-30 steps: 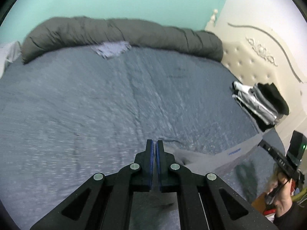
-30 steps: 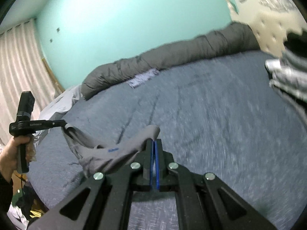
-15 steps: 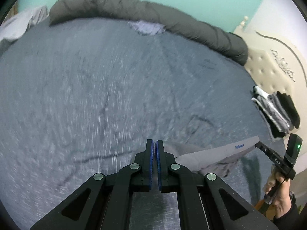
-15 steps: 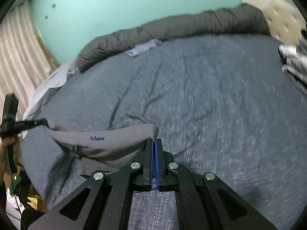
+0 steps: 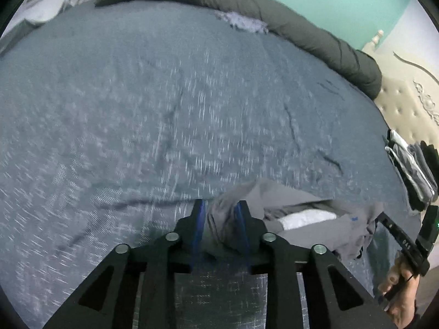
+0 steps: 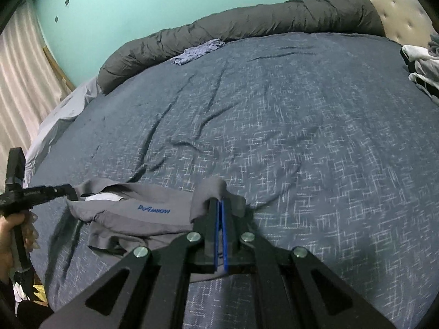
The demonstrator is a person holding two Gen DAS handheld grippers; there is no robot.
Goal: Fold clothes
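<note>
A blue patterned bed [image 6: 301, 137] carries a rolled dark duvet [image 6: 247, 24] along its far edge. Grey shorts [image 6: 142, 213] lie at its near edge. The right claw [image 6: 220, 205] is clamped on one corner; the left claw [image 5: 221, 211] has just been opening, cloth loose between its fingers.

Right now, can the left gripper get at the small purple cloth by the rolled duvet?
Probably not: the left gripper is at the grey garment, and the purple cloth lies across the whole bed.
</note>
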